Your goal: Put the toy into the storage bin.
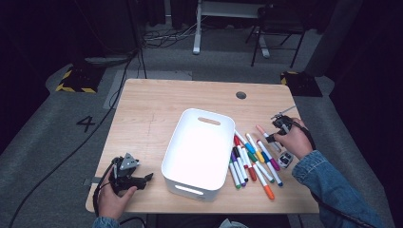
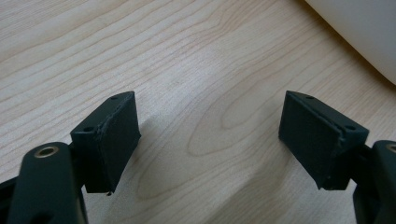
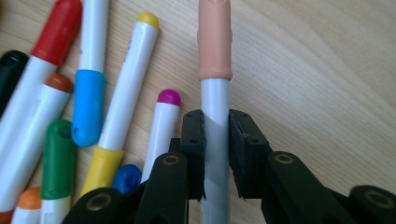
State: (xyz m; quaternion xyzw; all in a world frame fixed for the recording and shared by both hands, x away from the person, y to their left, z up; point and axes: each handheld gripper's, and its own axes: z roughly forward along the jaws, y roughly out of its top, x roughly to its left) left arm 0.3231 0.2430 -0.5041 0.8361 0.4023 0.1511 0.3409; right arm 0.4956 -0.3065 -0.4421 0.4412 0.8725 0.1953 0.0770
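My right gripper point(image 3: 215, 154) is shut on a white marker with a peach cap point(image 3: 214, 93); both pads press its barrel just below the cap. In the high view this right gripper point(image 1: 272, 138) sits at the right end of a heap of coloured markers point(image 1: 252, 159), and the peach-capped marker point(image 1: 263, 131) lies on the wooden table point(image 1: 147, 109). My left gripper point(image 1: 145, 179) rests near the table's front left corner, left of the white bin point(image 1: 199, 147). In the left gripper view the left gripper point(image 2: 210, 135) stands open over bare wood with nothing between the jaws.
Beside the held marker lie loose markers with red point(image 3: 58, 28), blue point(image 3: 88, 107), yellow point(image 3: 148, 19), green point(image 3: 58, 158) and magenta point(image 3: 169, 97) caps. A small white object point(image 1: 285, 159) lies by the right wrist. A round cable hole point(image 1: 241, 95) is at the table's far side.
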